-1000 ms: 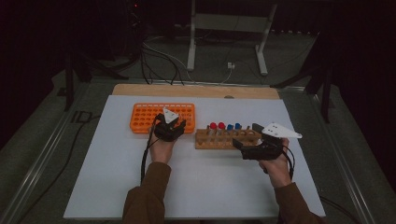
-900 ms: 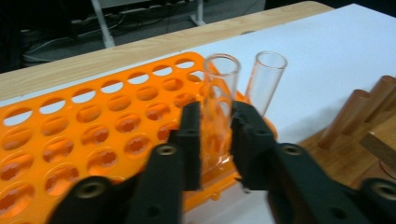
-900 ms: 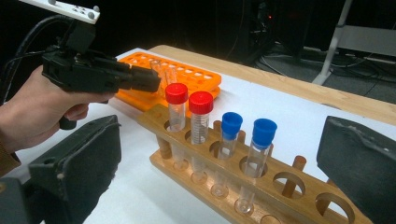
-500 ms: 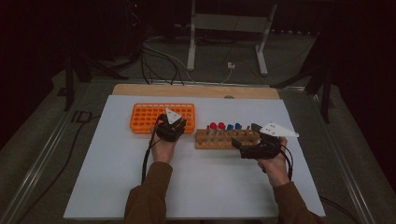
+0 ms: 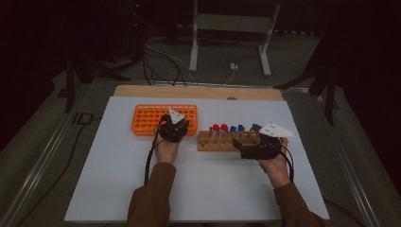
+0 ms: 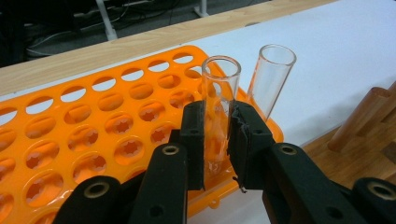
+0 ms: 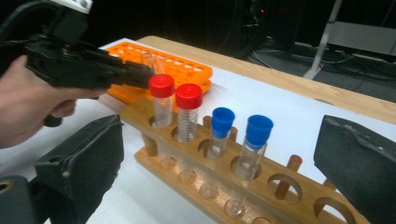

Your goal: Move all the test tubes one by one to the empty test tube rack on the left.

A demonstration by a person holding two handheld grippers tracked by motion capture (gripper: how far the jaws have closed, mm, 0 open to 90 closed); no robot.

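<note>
Your left gripper (image 6: 215,140) has just closed, pinching a clear tube (image 6: 219,100) upright between its pads above the orange rack (image 6: 93,135); your right gripper (image 7: 219,163) stands spread.

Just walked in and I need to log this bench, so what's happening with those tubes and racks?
A person works with a gripper in each hand. The left gripper has just been closing and is clamped on a clear uncapped glass tube standing in the orange plastic rack, beside a second uncapped tube. The right gripper is open by the wooden rack, which holds two red-capped tubes and two blue-capped tubes.
</note>
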